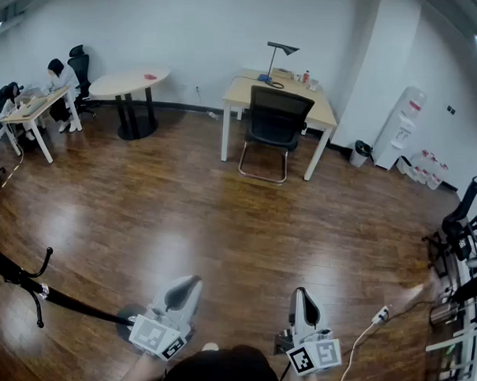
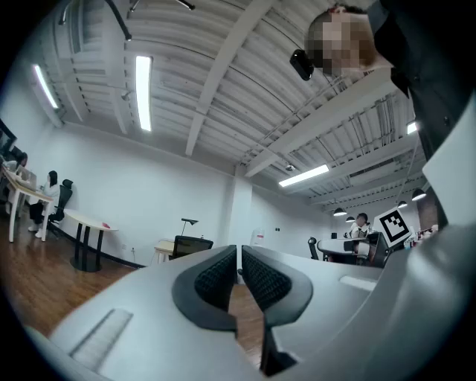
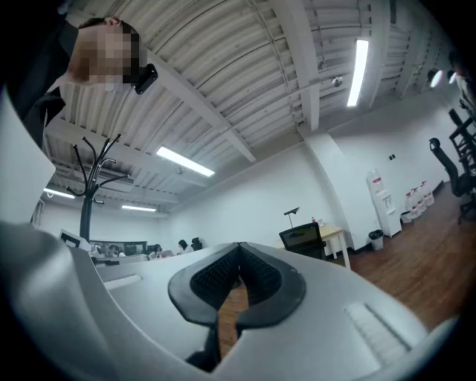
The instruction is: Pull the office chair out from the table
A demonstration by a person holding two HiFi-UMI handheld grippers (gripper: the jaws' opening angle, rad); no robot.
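A black mesh-backed office chair (image 1: 277, 128) on a chrome sled base is tucked under a light wooden table (image 1: 324, 110) far across the room, its back toward me. The same chair (image 2: 191, 245) shows small in the left gripper view, and the chair (image 3: 304, 238) also shows in the right gripper view. My left gripper (image 1: 185, 285) and right gripper (image 1: 301, 301) are held low at the near edge of the head view, far from the chair. Both are shut with nothing between the pads (image 2: 225, 274).
A desk lamp (image 1: 276, 59) and bottles stand on the table. A round table (image 1: 129, 84) and a desk with seated people (image 1: 57, 87) are at far left. A water dispenser (image 1: 402, 126) and bin (image 1: 360, 153) are at right. A coat rack (image 1: 29, 283) lies near left; a power strip (image 1: 381, 314) lies near right.
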